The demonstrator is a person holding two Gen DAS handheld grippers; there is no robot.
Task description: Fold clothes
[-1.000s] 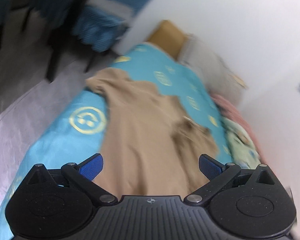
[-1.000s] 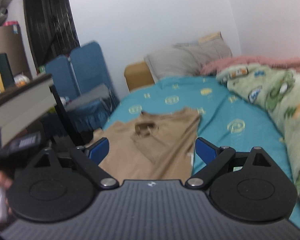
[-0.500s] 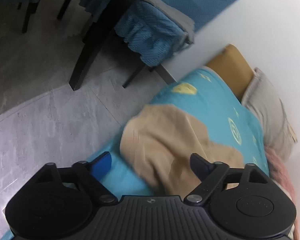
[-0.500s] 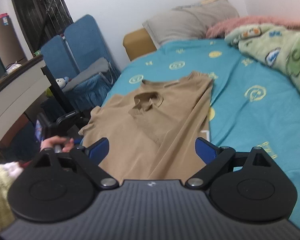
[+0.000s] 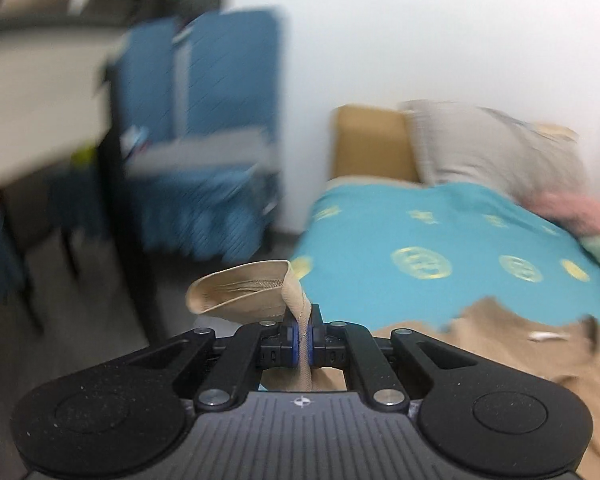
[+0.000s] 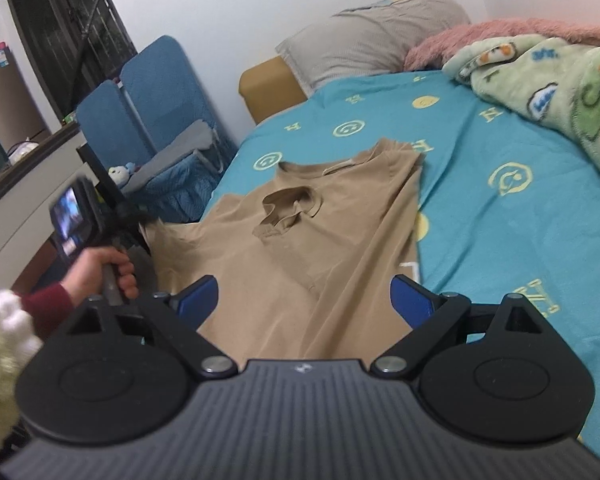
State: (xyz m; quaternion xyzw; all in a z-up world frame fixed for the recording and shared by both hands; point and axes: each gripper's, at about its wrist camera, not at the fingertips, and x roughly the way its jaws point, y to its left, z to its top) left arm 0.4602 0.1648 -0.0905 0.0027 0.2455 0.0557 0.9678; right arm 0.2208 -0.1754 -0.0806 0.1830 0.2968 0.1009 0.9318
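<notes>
The tan shirt (image 6: 300, 248) lies spread on the bed (image 6: 500, 152), below the grey pillow (image 6: 372, 32). The left gripper (image 5: 303, 340) is clamped on the shirt's hem edge beside the bed. The right gripper (image 6: 304, 300) hovers wide apart over the shirt's near end.

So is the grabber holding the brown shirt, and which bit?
The left gripper pinches the tan shirt by a sleeve cuff hem. The right gripper is open, holding nothing.
</notes>
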